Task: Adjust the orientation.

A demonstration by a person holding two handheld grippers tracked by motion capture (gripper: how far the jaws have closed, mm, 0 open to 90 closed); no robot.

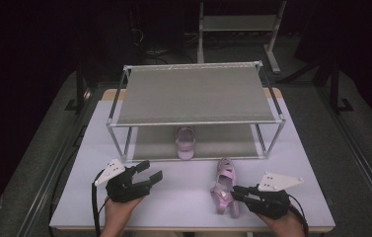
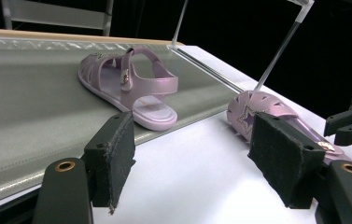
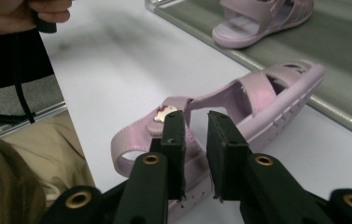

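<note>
2 pale pink plastic sandals, 1 wire-frame rack [image 1: 124, 94] with grey mesh shelves on the white table [image 1: 183, 197]

Sandal 1 [image 1: 185, 141] already lies on the rack's lower shelf [image 1: 223, 143], heel toward the person, at 12 o'clock from the table's centre: judged half done

Sandal 2 [image 1: 224, 186] lies on its side on the table, at 5 o'clock from sandal 1; left to do: lift it and shelve it beside its mate

Left gripper [image 1: 146, 174] at 8 o'clock, jaws spread, nothing between them

Right gripper [image 3: 195, 140] at 4 o'clock, jaws nearly shut around sandal 2's ankle strap [image 3: 183, 105]; a sliver of gap shows, so firm contact is hard to tell

Sandal 1's toe sits in shadow under the upper shelf
</note>
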